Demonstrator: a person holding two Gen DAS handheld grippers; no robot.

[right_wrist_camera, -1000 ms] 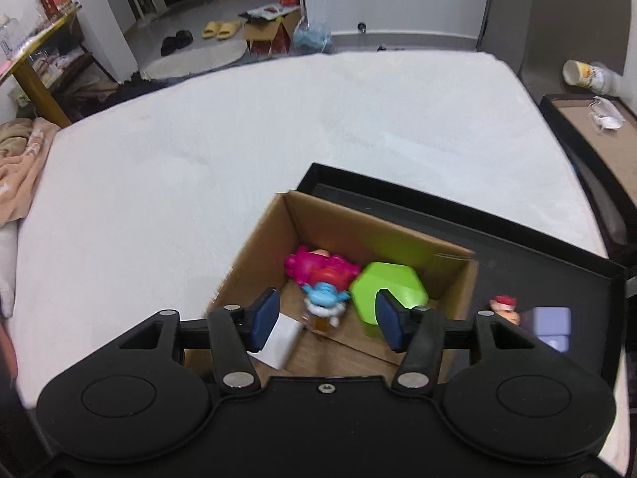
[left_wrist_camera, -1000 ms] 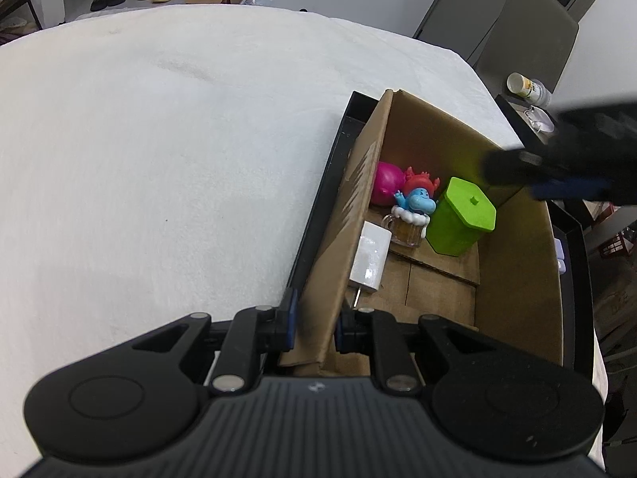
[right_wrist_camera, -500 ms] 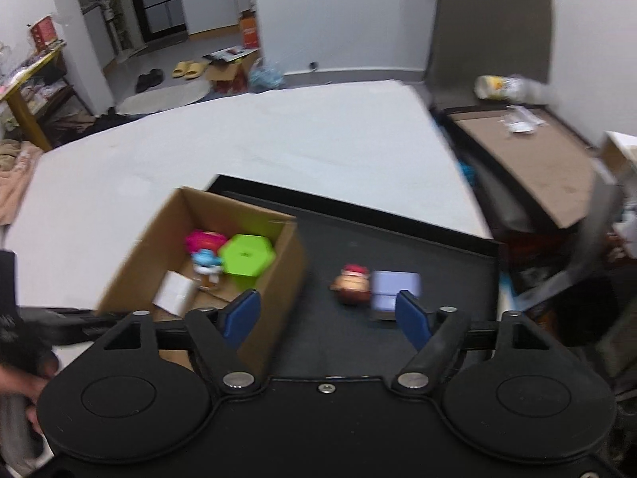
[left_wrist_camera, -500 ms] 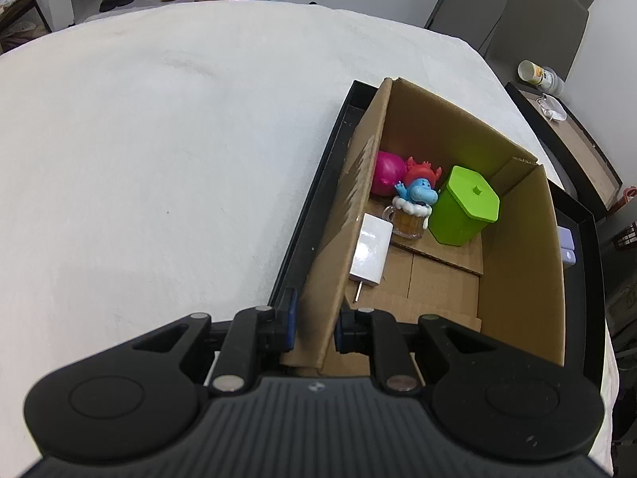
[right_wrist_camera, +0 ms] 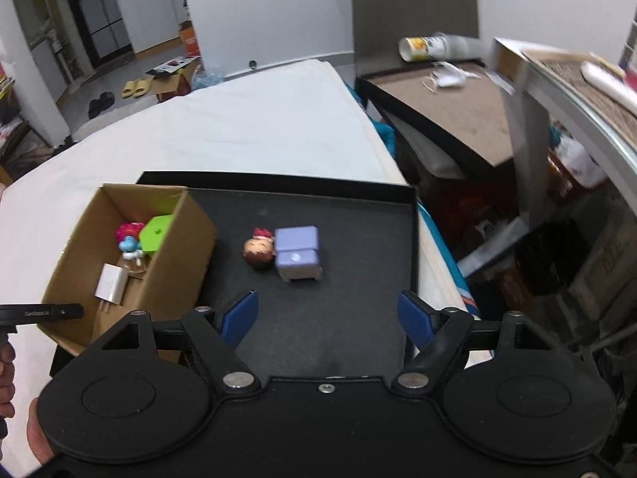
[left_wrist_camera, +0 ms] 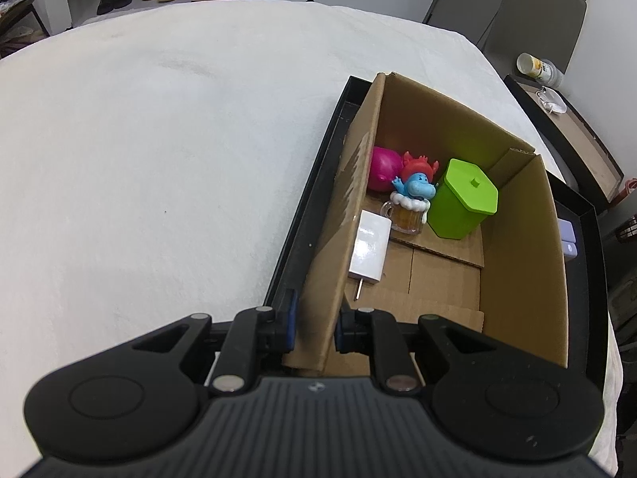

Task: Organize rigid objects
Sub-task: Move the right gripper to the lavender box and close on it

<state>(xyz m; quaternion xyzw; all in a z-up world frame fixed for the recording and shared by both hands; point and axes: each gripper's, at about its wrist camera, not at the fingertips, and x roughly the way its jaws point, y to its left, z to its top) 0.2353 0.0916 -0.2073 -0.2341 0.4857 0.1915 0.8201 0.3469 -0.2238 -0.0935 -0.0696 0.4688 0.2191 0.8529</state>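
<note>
1. Since the earlier frames, right gripper [right_wrist_camera: 327,316] has swung from above the brown cardboard box [right_wrist_camera: 175,263] to over the black tray [right_wrist_camera: 358,215] — fingers spread wide, holding nothing.
2. Left gripper [left_wrist_camera: 314,324] pinches the box's near wall between its pads.
3. Box contents: green lidded hexagonal container [left_wrist_camera: 464,205], blue figurine on a mug [left_wrist_camera: 410,203], pink toy [left_wrist_camera: 384,167], white charger [left_wrist_camera: 368,249].
4. On the tray floor, touching each other: lilac block toy [right_wrist_camera: 298,253], small round-headed doll [right_wrist_camera: 259,253].

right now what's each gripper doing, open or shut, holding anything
Left gripper: shut on the cardboard box, pinching its near wall.
Right gripper: open, holding nothing, above the black tray.
</note>
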